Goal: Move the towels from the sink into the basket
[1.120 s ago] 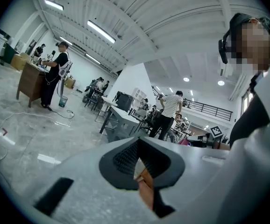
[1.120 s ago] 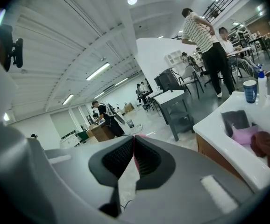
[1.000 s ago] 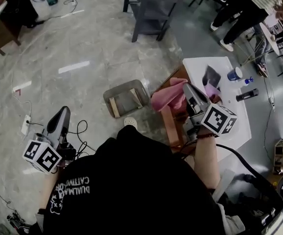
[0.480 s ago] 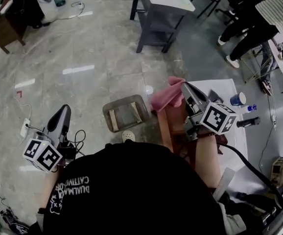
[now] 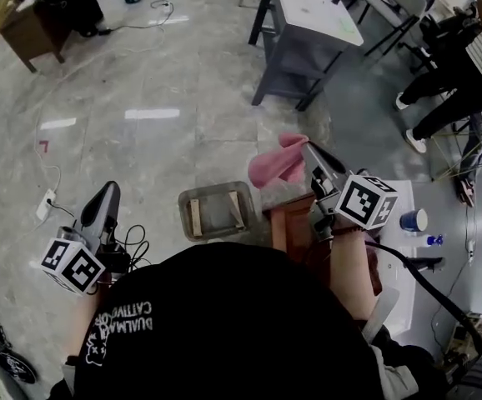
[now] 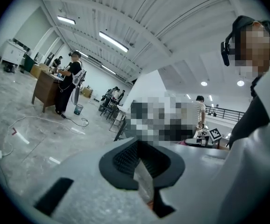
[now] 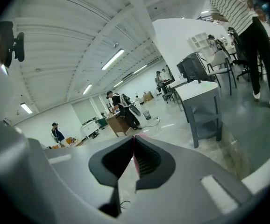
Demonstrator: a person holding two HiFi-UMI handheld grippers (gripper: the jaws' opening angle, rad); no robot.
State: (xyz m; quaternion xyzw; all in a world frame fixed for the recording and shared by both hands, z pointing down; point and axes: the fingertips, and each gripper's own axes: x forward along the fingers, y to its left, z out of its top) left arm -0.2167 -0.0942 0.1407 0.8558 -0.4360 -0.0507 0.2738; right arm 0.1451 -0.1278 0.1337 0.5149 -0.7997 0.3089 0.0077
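Over the grey stone floor, the crumpled pink cloth towel (image 5: 276,160) hangs in the air, clamped in the right hand-held gripper (image 5: 308,150). Its own view shows just a thin pink sliver (image 7: 135,158) pinched between the closed jaws (image 7: 134,143).

So what's changed: a second ago that towel was still above the white desk (image 5: 411,197). Now it has swung off the desk and sits up and to the right of the grey rectangular basket (image 5: 183,215) on the floor, near it but not over it yet. Looks like the carry leg is mostly done, with the drop still to come. The sink isn't visible from here.

Left hand-held gripper (image 5: 107,192) is well off to the left, jaws together with nothing in them (image 6: 137,146), so it's out of the way.

Room-wise, the basket's open top looks clear. A brown wooden frame (image 5: 289,223) stands right against its right side, under the path, so the towel could snag there if it sags low. The dark grey desk (image 5: 312,11) is well beyond, and black cables (image 5: 134,242) lie on the floor to the left.
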